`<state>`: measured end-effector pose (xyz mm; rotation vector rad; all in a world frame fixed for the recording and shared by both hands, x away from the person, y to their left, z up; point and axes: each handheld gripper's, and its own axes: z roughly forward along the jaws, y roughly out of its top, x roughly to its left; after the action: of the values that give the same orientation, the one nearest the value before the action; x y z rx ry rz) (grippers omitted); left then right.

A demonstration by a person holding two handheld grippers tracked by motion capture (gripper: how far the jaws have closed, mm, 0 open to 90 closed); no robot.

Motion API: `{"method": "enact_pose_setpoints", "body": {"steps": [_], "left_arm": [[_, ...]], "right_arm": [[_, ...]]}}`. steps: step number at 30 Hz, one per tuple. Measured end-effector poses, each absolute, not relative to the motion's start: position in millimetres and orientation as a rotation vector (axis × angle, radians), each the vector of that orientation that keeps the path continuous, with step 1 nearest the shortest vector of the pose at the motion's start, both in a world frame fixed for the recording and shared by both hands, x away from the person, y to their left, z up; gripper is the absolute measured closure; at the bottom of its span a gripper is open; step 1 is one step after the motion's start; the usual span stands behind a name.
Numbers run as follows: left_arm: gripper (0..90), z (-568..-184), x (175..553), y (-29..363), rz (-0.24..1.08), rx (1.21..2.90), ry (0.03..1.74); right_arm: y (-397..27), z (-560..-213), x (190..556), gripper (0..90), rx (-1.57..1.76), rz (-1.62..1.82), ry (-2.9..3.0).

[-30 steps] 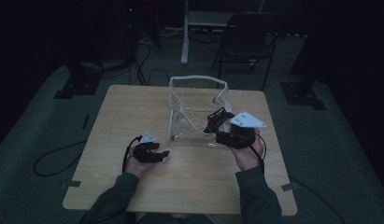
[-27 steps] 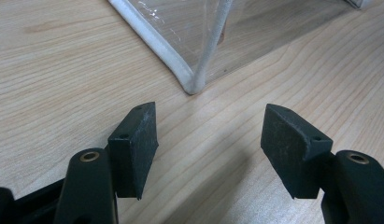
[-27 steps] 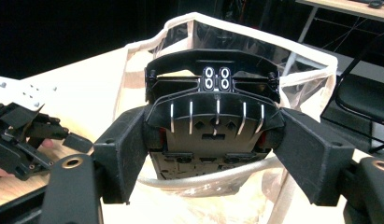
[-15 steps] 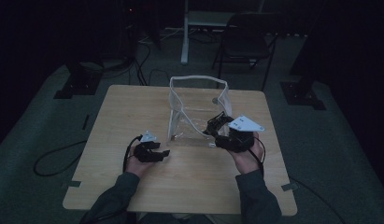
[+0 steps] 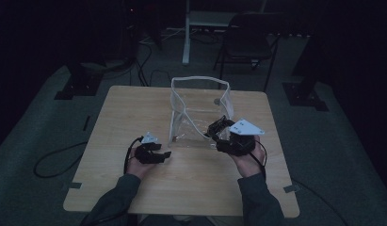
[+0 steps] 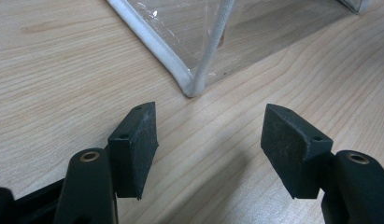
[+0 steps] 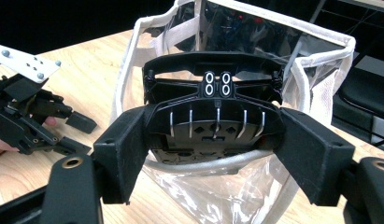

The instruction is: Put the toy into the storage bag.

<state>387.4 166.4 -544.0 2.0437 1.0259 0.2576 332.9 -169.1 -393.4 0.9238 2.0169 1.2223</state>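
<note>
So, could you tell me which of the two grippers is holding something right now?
The right gripper: its jaws clamp a black plastic part by the clear bag. The left gripper is open with nothing between its jaws.

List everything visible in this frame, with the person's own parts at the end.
Table: one, light wood, centre of the high view.
Clear bag: one, transparent with white trim, standing open at the table's middle.
Black clip-like object: one, black with a silver wire, between the right gripper's jaws, in front of the bag.
Chair: one, dark, beyond the table.
Left gripper: one, black, open over bare wood near the bag's bottom corner.
Right gripper: one, black, closed on the object.
Hands: two, each holding a gripper.
</note>
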Motion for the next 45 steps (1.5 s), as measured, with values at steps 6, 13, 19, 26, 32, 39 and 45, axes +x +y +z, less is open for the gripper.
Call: {"method": "enact_pose_setpoints", "body": {"steps": [6,13,19,26,32,39,45], "left_arm": [[36.8,-544.0,387.0,167.2,0.257,2.041,1.027],[36.8,-544.1,387.2,167.1,0.258,2.042,1.026],[36.7,-544.1,387.1,166.8,0.262,2.044,1.024],[36.7,-544.1,387.0,166.8,0.262,2.044,1.025],[36.7,-544.1,386.9,166.8,0.263,2.044,1.025],[36.7,-544.1,387.0,167.0,0.260,2.040,1.028],[36.7,-543.9,386.7,167.5,0.258,2.041,1.029]], "right_arm": [[-166.3,-394.3,331.4,26.9,0.917,1.210,2.018],[-166.9,-395.2,330.1,26.9,0.900,1.204,2.025],[-166.4,-396.1,328.3,26.8,0.880,1.186,2.036],[-163.9,-397.5,327.5,26.8,0.843,1.160,2.051],[-163.8,-398.0,328.0,26.7,0.835,1.150,2.061],[-164.0,-398.7,328.8,26.6,0.833,1.138,2.067],[-164.0,-399.2,329.5,26.5,0.833,1.136,2.069]]}}
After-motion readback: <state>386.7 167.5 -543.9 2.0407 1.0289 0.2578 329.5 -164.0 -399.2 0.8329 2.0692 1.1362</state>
